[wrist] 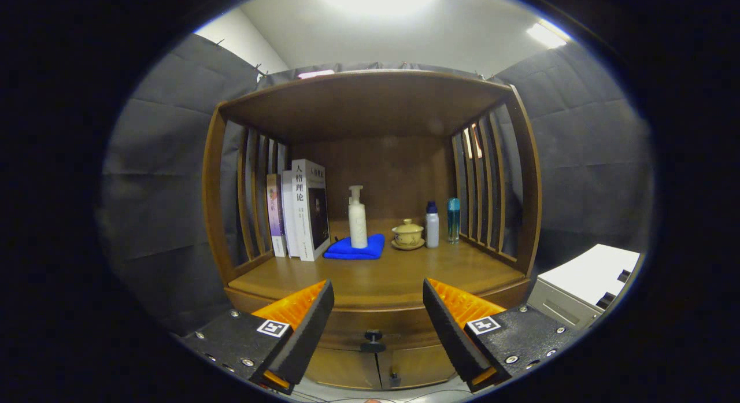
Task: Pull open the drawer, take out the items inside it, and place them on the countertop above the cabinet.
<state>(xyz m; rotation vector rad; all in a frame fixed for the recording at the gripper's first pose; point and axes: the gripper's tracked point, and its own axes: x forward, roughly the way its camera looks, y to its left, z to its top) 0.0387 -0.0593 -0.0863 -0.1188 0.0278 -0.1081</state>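
— Dark padded cloth lines the booth behind a wooden cabinet (370,177); a white ceiling with a bright lamp sits above. What stands on the countertop (381,273)?

— Upright books (300,209) at the left against the slatted side. Beside them a folded blue cloth (354,248) with a white pump bottle (357,218) standing on it. Then a small lidded cup on a saucer (407,234), a white bottle with a dark cap (432,224) and a blue-green bottle (453,219) near the right slats.

— And the drawer (370,322)?

— Closed, directly under the countertop's front edge. Its long axis runs side to side across the cabinet front, and its face points straight toward the camera. A dark round knob (373,336) sits at the middle of that face. Below it are two small cabinet doors (376,368).

— How is the gripper (377,310) held?

— Level and square to the cabinet, aimed forward at the drawer front, the fingers reaching out low on either side of the knob.

— Holding anything?

— No. The jaws are spread wide with nothing between them but open air; the knob shows in the gap, beyond the tips, apart from both fingers. How far off I can't tell.

— Anything else around?

— A pale grey-white box (584,287) stands off to the right of the cabinet, well apart from it.
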